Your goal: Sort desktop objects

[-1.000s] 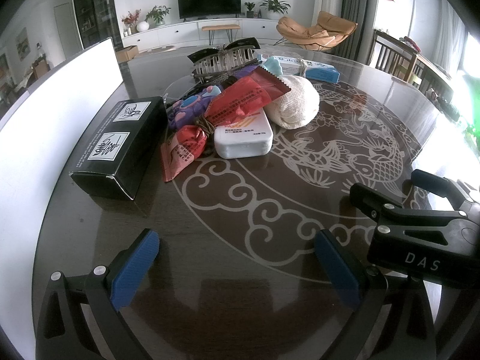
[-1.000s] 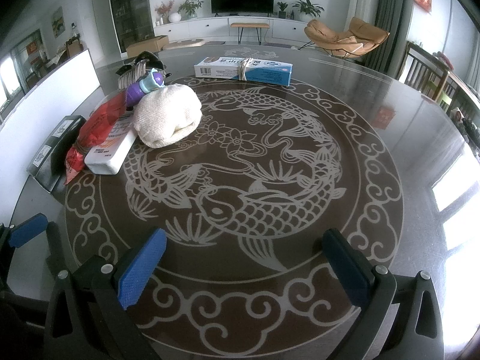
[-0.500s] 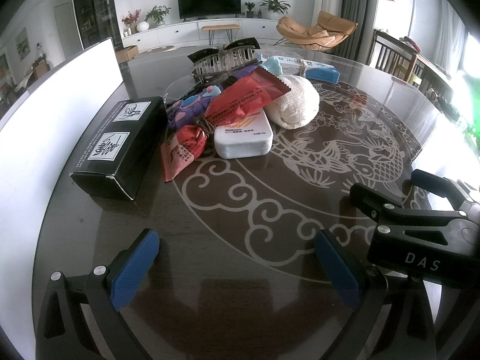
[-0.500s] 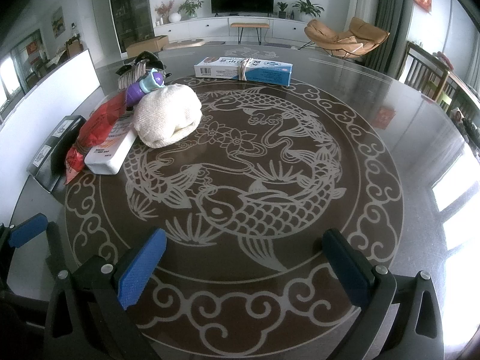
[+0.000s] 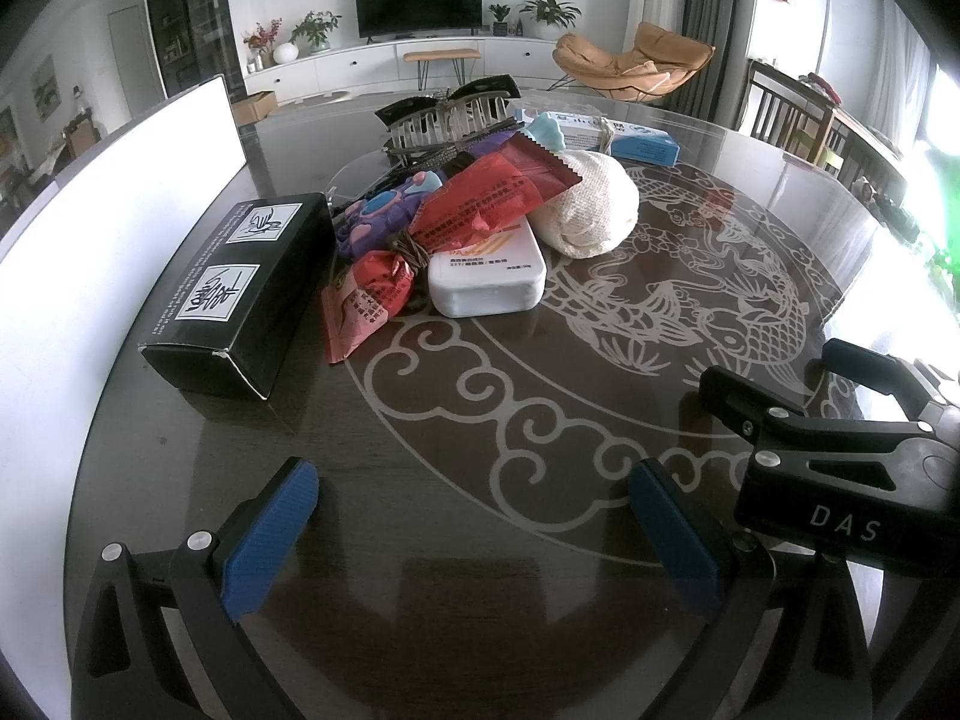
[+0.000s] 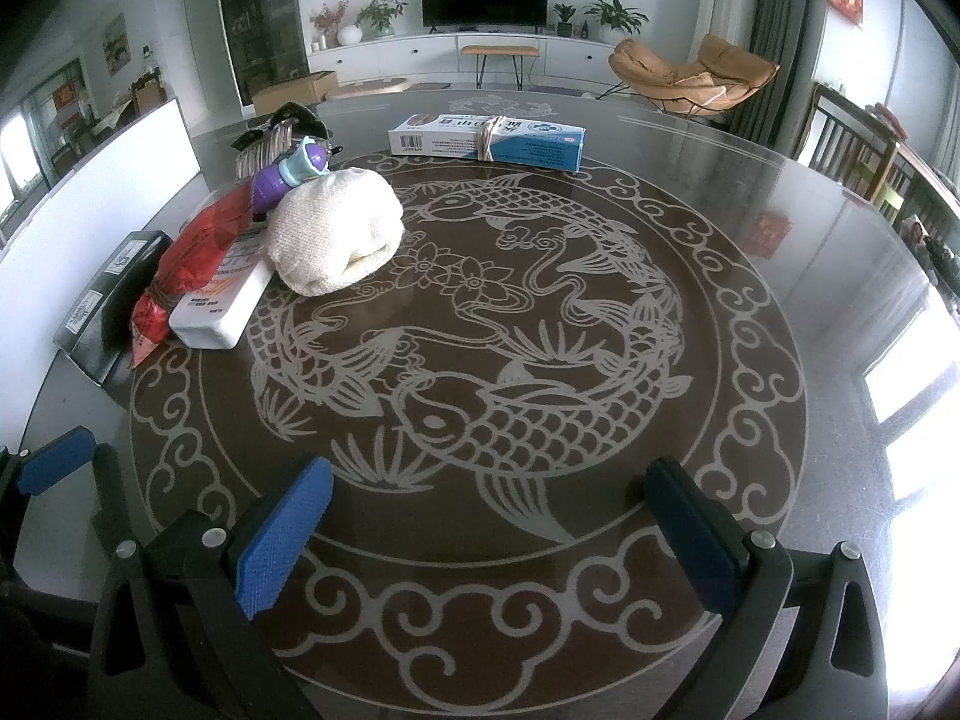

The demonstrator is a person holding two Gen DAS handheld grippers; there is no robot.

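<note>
A heap of objects lies on the round dark table (image 5: pixel 540 540): a black box (image 5: pixel 237 285), red snack packets (image 5: pixel 486 198), a white flat bottle (image 5: pixel 486 279), a cream cloth bundle (image 5: pixel 591 213), a purple toy (image 5: pixel 375 213) and a black hair claw (image 5: pixel 447 114). A blue-white carton (image 6: pixel 486 138) lies farther back. My left gripper (image 5: pixel 474 534) stands open near the table's front edge, well short of the heap. My right gripper (image 6: pixel 486 531) is open too, over the fish pattern, empty. Its body (image 5: pixel 840 456) shows at the right in the left wrist view.
A white board (image 5: pixel 114 228) stands along the table's left side. Chairs (image 5: pixel 792 114) are at the far right of the table. A TV cabinet, plants and an orange lounge chair (image 6: pixel 690 75) fill the room behind.
</note>
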